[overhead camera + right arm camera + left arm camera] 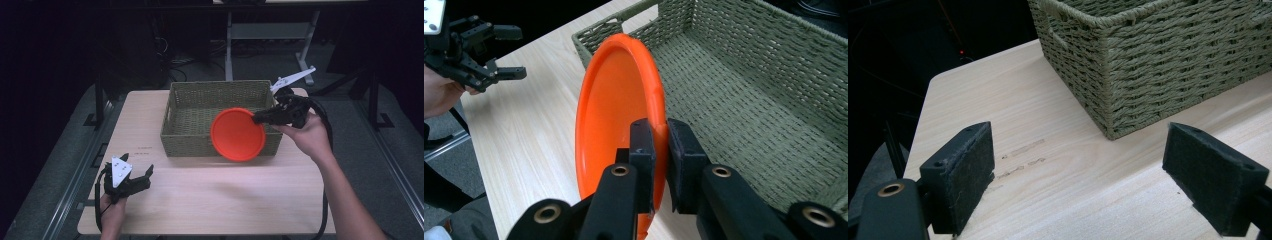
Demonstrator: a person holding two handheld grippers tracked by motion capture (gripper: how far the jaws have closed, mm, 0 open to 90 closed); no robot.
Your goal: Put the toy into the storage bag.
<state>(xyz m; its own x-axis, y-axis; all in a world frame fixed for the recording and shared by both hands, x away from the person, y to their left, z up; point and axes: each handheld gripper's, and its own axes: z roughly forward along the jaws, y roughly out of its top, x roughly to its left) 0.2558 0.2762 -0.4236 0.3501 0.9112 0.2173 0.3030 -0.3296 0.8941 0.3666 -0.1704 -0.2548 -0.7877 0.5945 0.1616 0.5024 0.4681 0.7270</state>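
A light wooden table (pixel 210 195) carries a green woven basket (pixel 220 97) on its far half; the near half, in front of the basket, is bare wood, and bare strips run along the basket's left and right sides out to the table edges.

The right gripper (pixel 260 118) is clamped on the rim of an orange plate (pixel 237 134), held on edge above the basket's near wall, so that in the high view the disc overlaps that wall and the tabletop just in front of it. The right hand (pixel 307 132) holds the gripper above the basket's right end.

The right gripper view shows what the high view does not: the 2 jaws pinch the plate (pixel 619 110) rim between their pads, the plate stands nearly upright, and the basket floor (pixel 744 105) beside it is bare weave.

The left gripper (pixel 147 176) sits at the near left of the table in the left hand (pixel 112 212), well apart from the basket. In the left gripper view its jaws stand wide apart with nothing between them, above open wood, facing the basket's near left corner (pixel 1108 90)
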